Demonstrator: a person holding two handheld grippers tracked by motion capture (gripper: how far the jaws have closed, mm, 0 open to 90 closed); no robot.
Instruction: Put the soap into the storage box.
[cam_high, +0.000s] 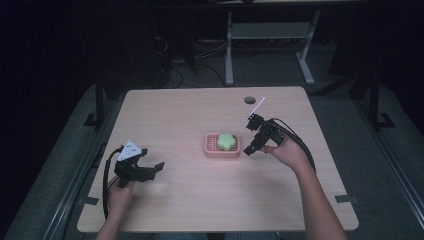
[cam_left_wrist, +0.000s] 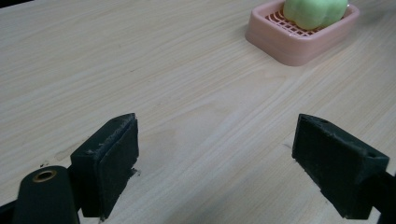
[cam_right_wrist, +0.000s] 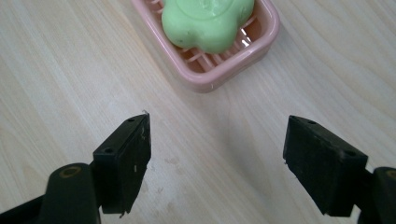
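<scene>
Light wood-grain tabletop (cam_high: 200, 200), rectangular, with a round dark cable hole (cam_high: 249, 100) near its far edge. Pale green, lobed, flower-shaped bar of soap (cam_high: 227, 141): lies inside a pink rectangular plastic soap dish with a slatted grid bottom (cam_high: 214, 151), a little right of the table's centre; the bar covers the right part of the grid and leaves the left part bare. In the right gripper view the soap (cam_right_wrist: 205, 21) sits within the rim of the dish (cam_right_wrist: 219, 74), the slats showing beneath its edge. In the left gripper view the dish (cam_left_wrist: 299, 49) stands far off toward the upper right with the soap (cam_left_wrist: 315, 11) rising above its wall. Right gripper (cam_high: 252, 145), black, held in the person's right hand (cam_high: 286, 151): positioned just beside the dish's right end, apart from it, jaws spread wide with nothing between them; in its own view the gripper (cam_right_wrist: 217, 163) looks down on bare wood, the dish lying just ahead of the fingertips. Left gripper (cam_high: 152, 169), black with a grey three-cornered plate on top, held in the left hand (cam_high: 121, 192): near the table's front left, well apart from the dish, jaws spread and empty; in its own view the gripper (cam_left_wrist: 215, 163) faces bare tabletop. Black cables trail from both grippers toward the person.
</scene>
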